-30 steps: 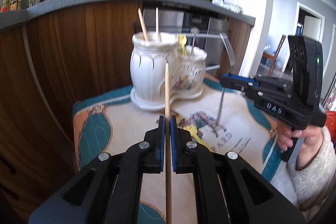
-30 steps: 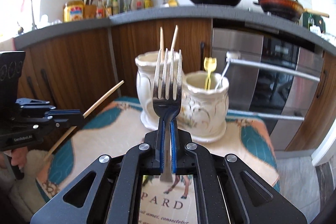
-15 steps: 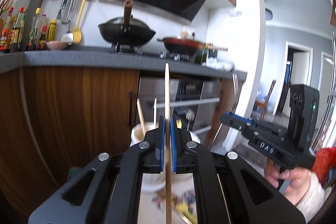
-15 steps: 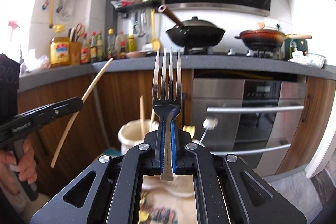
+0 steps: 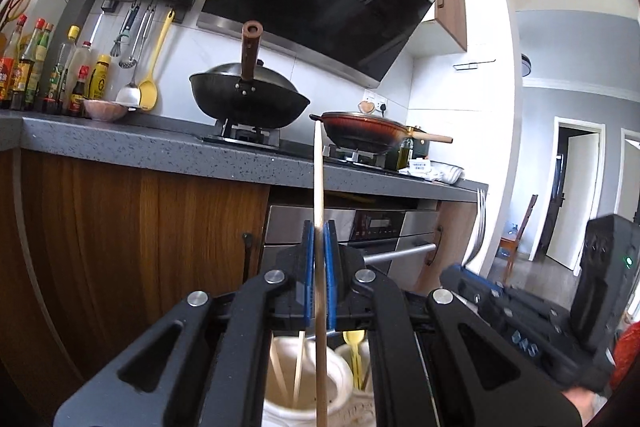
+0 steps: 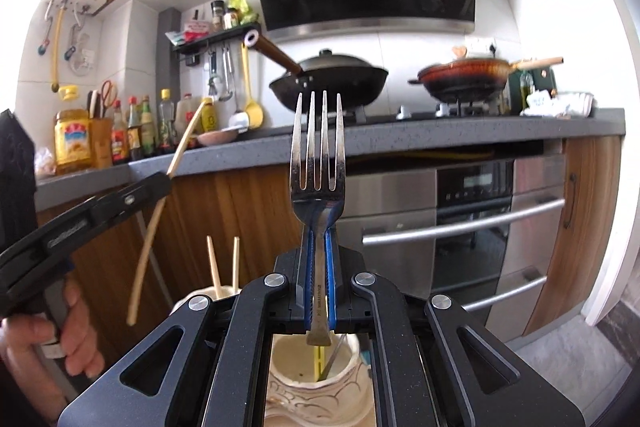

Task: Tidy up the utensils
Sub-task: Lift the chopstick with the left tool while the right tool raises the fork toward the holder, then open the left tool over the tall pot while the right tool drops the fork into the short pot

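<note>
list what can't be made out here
- Left view: chopstick lower end, cut off by the bottom edge.
- Left view: holder body, hidden behind the left gripper.
- Right view: holder base, hidden behind the right gripper holding the fork.

My left camera sits just behind my left gripper (image 5: 318, 239) and looks level along it at the counter (image 5: 160, 147) and stove, close in. Low in its frame is the mouth of the tall white holder (image 5: 304, 387). My right camera rides behind my right gripper (image 6: 320, 247), tilted slightly down, facing the same counter from further right. Both views share the black wok (image 5: 248, 99), the red pan (image 6: 464, 75), the oven (image 6: 472, 219) and the holders; each also catches the other gripper at its side edge.
</note>
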Tool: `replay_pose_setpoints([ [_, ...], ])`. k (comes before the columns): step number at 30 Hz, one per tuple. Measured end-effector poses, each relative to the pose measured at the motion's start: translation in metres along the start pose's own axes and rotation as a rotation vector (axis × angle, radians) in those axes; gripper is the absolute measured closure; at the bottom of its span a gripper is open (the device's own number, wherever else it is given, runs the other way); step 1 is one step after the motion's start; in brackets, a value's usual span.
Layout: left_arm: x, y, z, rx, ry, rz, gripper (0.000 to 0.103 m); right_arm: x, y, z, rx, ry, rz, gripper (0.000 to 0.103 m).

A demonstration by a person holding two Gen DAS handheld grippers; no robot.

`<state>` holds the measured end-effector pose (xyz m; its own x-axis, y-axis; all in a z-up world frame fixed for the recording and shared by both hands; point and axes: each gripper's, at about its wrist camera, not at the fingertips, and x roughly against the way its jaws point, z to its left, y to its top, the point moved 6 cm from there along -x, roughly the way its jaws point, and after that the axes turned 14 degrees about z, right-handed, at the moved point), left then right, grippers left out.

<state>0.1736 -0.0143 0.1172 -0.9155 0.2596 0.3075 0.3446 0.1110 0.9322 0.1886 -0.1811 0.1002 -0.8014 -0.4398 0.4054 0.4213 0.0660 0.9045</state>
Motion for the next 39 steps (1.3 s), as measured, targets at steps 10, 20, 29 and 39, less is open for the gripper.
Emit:
replay_pose_setpoints([
  [10, -0.038, -0.019, 0.003, -0.034, 0.069, 0.026, 0.098, -0.033, -0.021, -0.006, -0.006, 0.016, 0.094, 0.097],
  [20, -0.029, -0.036, 0.014, -0.051, 0.109, 0.07, 0.098, -0.048, -0.033, -0.01, -0.019, 0.017, 0.141, 0.097],
  [29, -0.021, -0.059, 0.029, -0.037, 0.165, 0.167, 0.098, -0.06, -0.044, -0.018, -0.036, -0.006, 0.184, 0.097],
  [39, -0.021, -0.064, 0.036, -0.004, 0.159, 0.215, 0.098, -0.071, -0.054, -0.024, -0.061, -0.016, 0.232, 0.097],
])
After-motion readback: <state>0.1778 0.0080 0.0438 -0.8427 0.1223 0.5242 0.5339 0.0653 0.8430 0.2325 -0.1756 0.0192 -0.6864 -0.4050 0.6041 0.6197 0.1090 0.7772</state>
